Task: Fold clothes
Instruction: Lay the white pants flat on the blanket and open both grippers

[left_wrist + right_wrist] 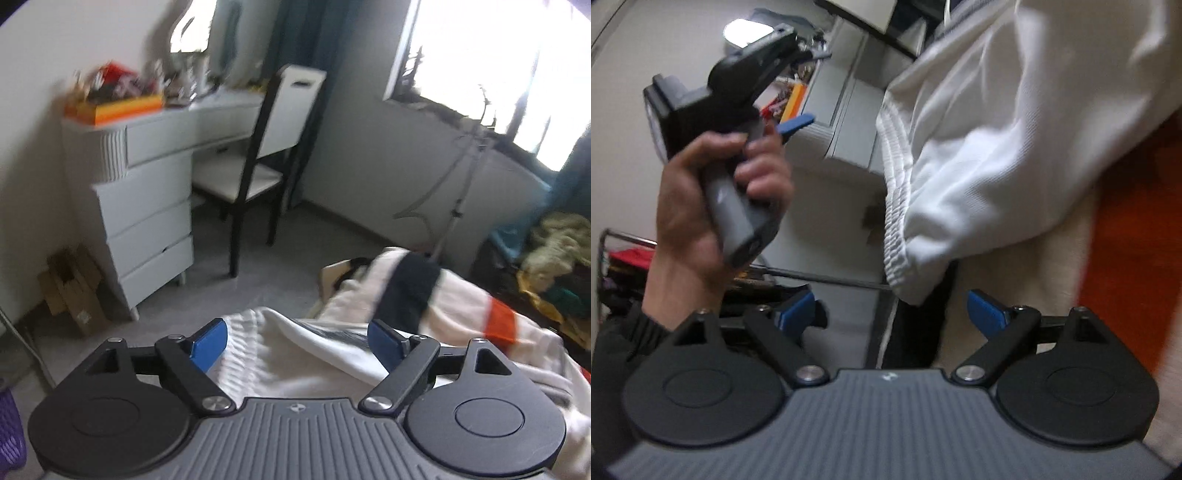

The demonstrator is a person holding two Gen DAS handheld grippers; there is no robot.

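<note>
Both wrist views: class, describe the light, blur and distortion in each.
Left wrist view: the window is blown out white, the dresser top is motion-smeared, and straight edges bow from the fisheye. Right wrist view: dimmer and softer, with the hand and white garment blurred; the open right gripper is fairly sharp.

The white ribbed-knit cloth garment (979, 155) looks soft and matt, its elastic waistband (895, 206) finely gathered. Beneath it, the cream, black and orange striped blanket (461, 302) seems a fuzzy, matt cloth. The left gripper (297, 341) has matt black plastic arms, blue rubbery-looking pads (208, 343), shiny metal pivot screws and a grooved grey plastic body; the right gripper (892, 310) is built alike. The white drawer chest (147, 221) is smooth with a slight sheen. Brown cardboard (74, 288) beside it is dull paper.
</note>
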